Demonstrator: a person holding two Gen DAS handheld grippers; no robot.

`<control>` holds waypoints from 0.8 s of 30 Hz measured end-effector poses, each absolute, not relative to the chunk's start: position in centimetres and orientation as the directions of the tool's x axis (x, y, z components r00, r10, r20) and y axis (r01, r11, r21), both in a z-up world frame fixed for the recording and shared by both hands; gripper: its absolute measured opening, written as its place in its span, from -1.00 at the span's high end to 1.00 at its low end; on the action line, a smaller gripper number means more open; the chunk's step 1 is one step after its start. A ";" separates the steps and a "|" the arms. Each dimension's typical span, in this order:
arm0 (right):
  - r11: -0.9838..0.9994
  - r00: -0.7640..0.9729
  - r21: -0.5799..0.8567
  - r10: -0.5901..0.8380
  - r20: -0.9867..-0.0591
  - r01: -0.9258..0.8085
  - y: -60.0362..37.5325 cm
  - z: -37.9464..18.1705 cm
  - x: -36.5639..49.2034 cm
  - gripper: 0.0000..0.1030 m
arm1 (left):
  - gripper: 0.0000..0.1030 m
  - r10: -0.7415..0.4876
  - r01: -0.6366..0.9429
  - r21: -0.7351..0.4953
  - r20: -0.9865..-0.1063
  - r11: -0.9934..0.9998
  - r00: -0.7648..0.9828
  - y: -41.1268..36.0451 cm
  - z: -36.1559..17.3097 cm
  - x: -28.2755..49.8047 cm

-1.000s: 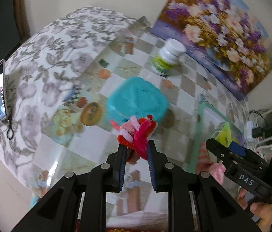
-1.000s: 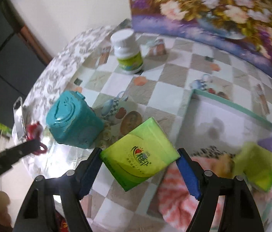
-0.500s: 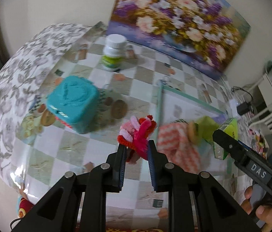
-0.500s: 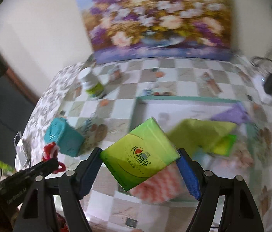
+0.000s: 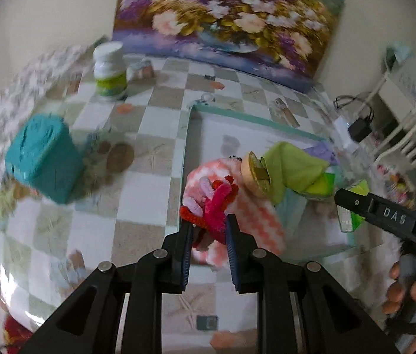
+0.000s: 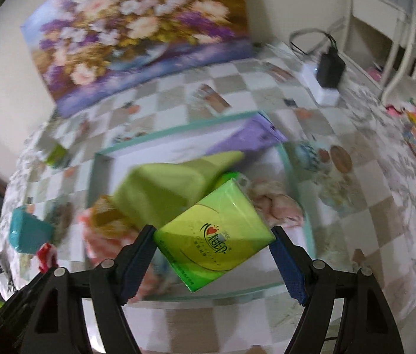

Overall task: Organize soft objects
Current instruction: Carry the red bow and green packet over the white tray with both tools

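Note:
My left gripper point(image 5: 208, 224) is shut on a bundle of red and pink pipe cleaners point(image 5: 212, 199), held over the near left edge of a white tray with a teal rim point(image 5: 190, 135). My right gripper point(image 6: 212, 242) is shut on a green tissue pack point(image 6: 213, 236), held above the same tray point(image 6: 175, 131). In the tray lie a pink-and-white zigzag cloth point(image 5: 255, 215), a green cloth point(image 5: 293, 168), a purple item point(image 6: 246, 138) and a round tan object point(image 5: 253, 174). The right gripper also shows in the left wrist view point(image 5: 352, 206).
A teal box point(image 5: 42, 159) stands on the checked tablecloth left of the tray. A white bottle with a green label point(image 5: 109, 70) stands at the back left. A flower painting point(image 5: 225, 20) leans on the wall. A charger and cable point(image 6: 329, 70) lie at the back right.
Both grippers have swung right, from the teal box side to over the tray. The pipe cleaners and the tissue pack stay gripped.

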State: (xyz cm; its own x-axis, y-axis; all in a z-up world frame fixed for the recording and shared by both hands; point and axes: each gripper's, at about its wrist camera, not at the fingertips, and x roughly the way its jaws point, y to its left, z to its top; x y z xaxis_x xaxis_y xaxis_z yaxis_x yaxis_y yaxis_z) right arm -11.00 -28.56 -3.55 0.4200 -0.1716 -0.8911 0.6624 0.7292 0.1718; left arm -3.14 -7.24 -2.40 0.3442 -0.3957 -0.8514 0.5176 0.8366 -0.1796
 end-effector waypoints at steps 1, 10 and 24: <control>0.719 0.414 0.185 -0.154 -0.897 0.669 -29.0 -4.1 -11.1 -0.55 | 0.56 -0.387 0.532 -0.156 -0.850 0.832 0.357 -7.8 -2.5 -3.3; 0.700 0.358 0.194 -0.094 -0.929 0.687 -30.3 -6.8 -10.9 -0.55 | 0.56 -0.353 0.618 -0.062 -0.864 0.784 0.360 -10.9 -4.0 -4.2; 0.698 0.280 0.128 -0.107 -0.954 0.705 -30.5 -7.6 -10.7 -0.70 | -0.34 -0.407 0.417 -0.310 -0.898 0.854 0.165 -8.3 -7.2 -1.3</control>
